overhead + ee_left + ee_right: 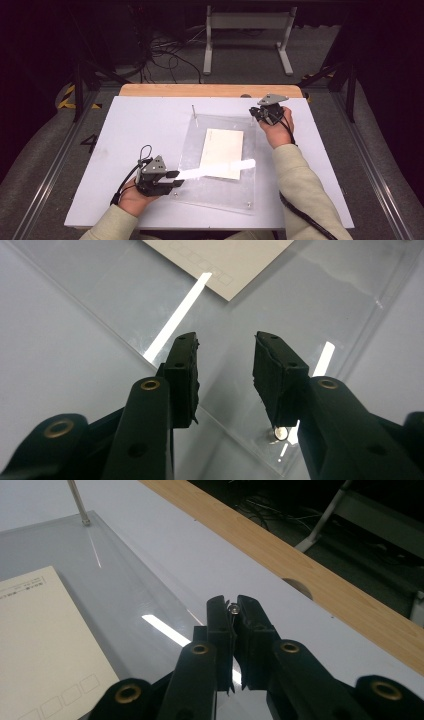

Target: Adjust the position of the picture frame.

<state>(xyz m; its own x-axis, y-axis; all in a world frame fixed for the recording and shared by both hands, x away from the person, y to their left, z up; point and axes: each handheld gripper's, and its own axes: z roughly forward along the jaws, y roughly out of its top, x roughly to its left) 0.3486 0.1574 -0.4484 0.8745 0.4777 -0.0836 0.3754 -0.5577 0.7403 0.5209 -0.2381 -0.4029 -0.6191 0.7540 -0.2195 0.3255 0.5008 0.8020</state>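
Right hand-held gripper (234,611) pinches a small metal pin (233,609) at the acrylic plate's (192,145) far corner; left hand-held gripper (226,360) open over its near corner, envelope (222,152) underneath.

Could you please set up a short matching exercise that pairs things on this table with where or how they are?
1. left gripper
2. right gripper
3. envelope
4. upright pin

A. under the clear acrylic sheet
B. jaws apart at the sheet's near corner
C. standing at the sheet's far corner
D. shut on a small metal pin

Pairs: 1-B, 2-D, 3-A, 4-C
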